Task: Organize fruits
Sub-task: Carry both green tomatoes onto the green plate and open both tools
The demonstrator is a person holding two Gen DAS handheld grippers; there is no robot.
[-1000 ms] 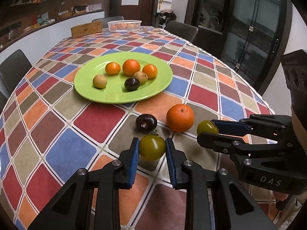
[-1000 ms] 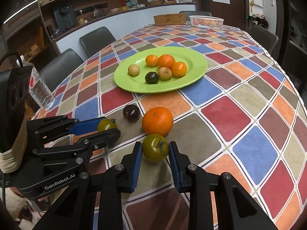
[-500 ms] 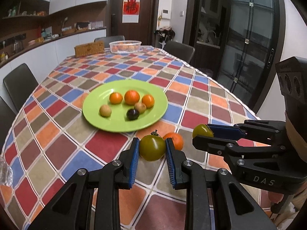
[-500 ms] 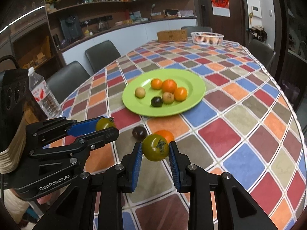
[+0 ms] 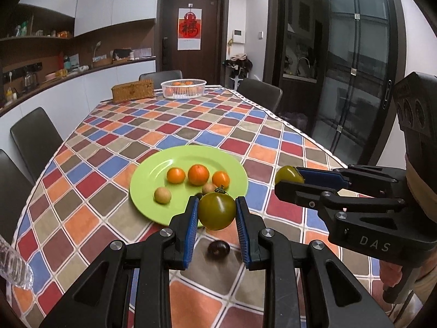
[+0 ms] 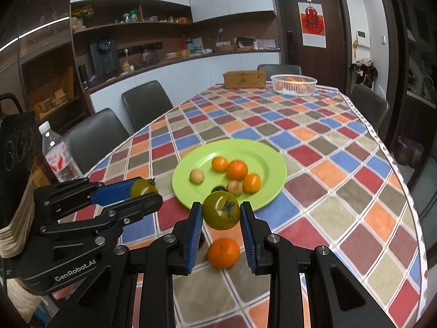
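Step in hand: transfer of two fruits toward the green plate (image 5: 153, 210). The left tool (image 5: 217, 213) is clenched on a green tomato (image 5: 217, 211), carried clear of the desk (image 5: 273, 128). The right tool (image 6: 221, 214) is likewise clenched on a second green tomato (image 6: 221, 211), also off the surface. In each wrist view the other tool appears alongside, at 3 o'clock in the left view and at 9 o'clock in the right view.

Plate contents: three small oranges, two pale round fruits and one dark fruit, grouped near the centre. Remaining on the cloth, on the near side of the plate: a dark plum (image 5: 218, 248) and an orange (image 6: 223, 252).

Next move, as judged: advance each tool toward 12 o'clock over a bare part of the plate, lower, then release gently; round fruit is likely to roll.

Surface: a checked cloth in many colours covers the desk. At the far end stand a white basket (image 5: 183, 88) of oranges and a woven box (image 5: 133, 91). A water bottle (image 6: 58, 155) stands at the left edge. Dark chairs, a kitchen counter with shelving and a dark door surround the desk.
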